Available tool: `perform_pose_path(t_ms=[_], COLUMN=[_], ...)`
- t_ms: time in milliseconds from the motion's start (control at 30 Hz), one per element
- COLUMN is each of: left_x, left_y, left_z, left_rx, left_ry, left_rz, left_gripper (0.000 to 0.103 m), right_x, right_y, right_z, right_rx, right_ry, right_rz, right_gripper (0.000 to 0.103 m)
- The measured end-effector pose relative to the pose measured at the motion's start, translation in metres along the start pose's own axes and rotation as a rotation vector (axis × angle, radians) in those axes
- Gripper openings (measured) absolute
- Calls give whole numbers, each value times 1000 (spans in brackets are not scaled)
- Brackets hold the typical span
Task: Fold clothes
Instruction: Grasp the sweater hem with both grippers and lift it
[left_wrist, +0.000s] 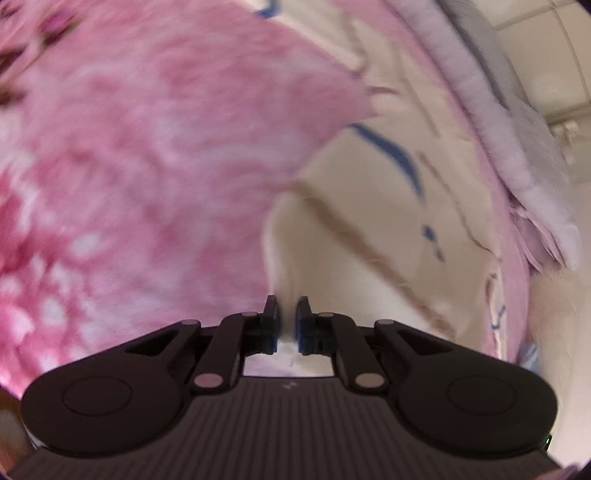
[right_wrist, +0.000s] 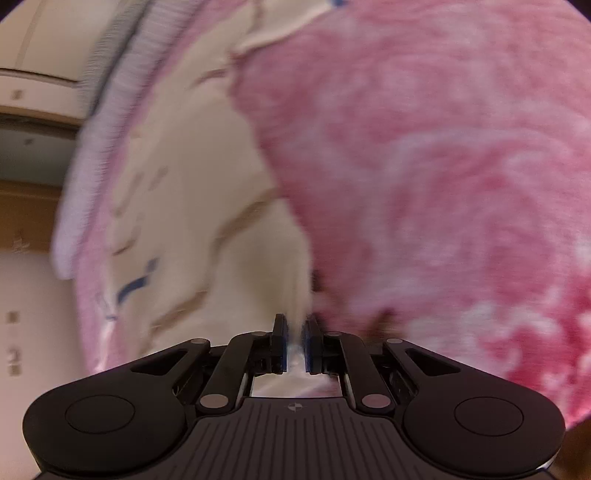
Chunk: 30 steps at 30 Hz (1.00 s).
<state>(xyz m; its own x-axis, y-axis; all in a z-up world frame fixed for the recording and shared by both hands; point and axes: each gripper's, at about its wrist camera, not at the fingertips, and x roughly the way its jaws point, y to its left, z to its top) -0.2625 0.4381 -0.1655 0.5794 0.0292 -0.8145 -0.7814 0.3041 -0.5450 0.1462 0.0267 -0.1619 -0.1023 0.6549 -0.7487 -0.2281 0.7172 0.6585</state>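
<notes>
Little of the room shows, and all of it is blurred. In the left wrist view, at about two o'clock, a pale cream wall (left_wrist: 546, 48) carries thin straight seams (tile or panel joints, hard to tell). In the right wrist view, at ten o'clock, a white band (right_wrist: 37, 88) runs above a grey strip (right_wrist: 33, 155); below, at nine o'clock, lies a brown wooden band (right_wrist: 26, 218), then a pale wall (right_wrist: 29, 325). The light is soft and even.
</notes>
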Motion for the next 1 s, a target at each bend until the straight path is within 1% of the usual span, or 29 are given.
perform_pose_path(t_ms=[33, 100, 167, 200, 233, 300, 367, 467, 567, 633, 667, 700, 733, 767, 800, 833, 867, 933, 967, 1000], left_x=[-2, -27, -46, -51, -53, -37, -21, -9, -9, -20, -26, -34, -41, -45, -47, -40, -33, -22, -16, -10], left_y=[-4, -20, -27, -26, -24, -9, 4, -3, -12, -16, -19, -22, -26, -33, -40, -48, -55, -60, -63, -65], left_z=[1, 0, -6, -14, -22, -35, -49, -61, -64, -61, -60, -59, -57, -53, -50, -47, -45, -45, -46, -46], left_rx=[16, 110, 181, 210, 228, 177, 137, 209, 247, 247, 248, 248, 251, 260, 272, 293, 313, 352, 371, 390], left_ry=[-7, -55, -76, -77, -74, -39, -6, 16, 31, 43, 46, 36, 24, 4, -11, -12, -7, 37, 59, 82], left_rz=[-12, -43, -24, 6, 35, 85, 133, 190, 239, 295, 322, 344, 354, 324, 298, 285, 277, 295, 303, 312], left_gripper=[6, 6, 6, 6, 6, 6, 6, 6, 8, 8, 8, 8, 9, 9, 13, 16, 20, 20, 20, 20], right_x=[-9, -31, -52, -61, -62, -52, -37, -34, -40, -44, -45, -49, -53, -53, -47, -40, -30, -5, 2, 4], right_y=[7, 13, 2, -5, -15, -34, -41, -32, -17, -7, 1, 11, 19, 28, 37, 46, 50, 50, 46, 44], right_z=[-1, -2, -8, -12, -17, -27, -34, -33, -26, -23, -21, -22, -25, -26, -27, -28, -30, -37, -41, -45], right_rx=[-37, -76, -52, -38, -10, 30, 32, 20, -47, -58, -78, -118, -171, -224, -274, -321, -345, -351, -334, -310], right_ry=[-35, -119, -168, -186, -178, -132, -97, -103, -85, -62, -69, -98, -130, -150, -152, -149, -130, -81, -56, -55], right_rz=[23, 87, 101, 101, 73, -3, -96, -158, -312, -463, -517, -532, -511, -478, -447, -420, -415, -436, -459, -465], right_gripper=[6, 6, 6, 6, 6, 6, 6, 6, 6, 8, 8, 8, 8, 8, 9, 9, 9, 9, 9, 9])
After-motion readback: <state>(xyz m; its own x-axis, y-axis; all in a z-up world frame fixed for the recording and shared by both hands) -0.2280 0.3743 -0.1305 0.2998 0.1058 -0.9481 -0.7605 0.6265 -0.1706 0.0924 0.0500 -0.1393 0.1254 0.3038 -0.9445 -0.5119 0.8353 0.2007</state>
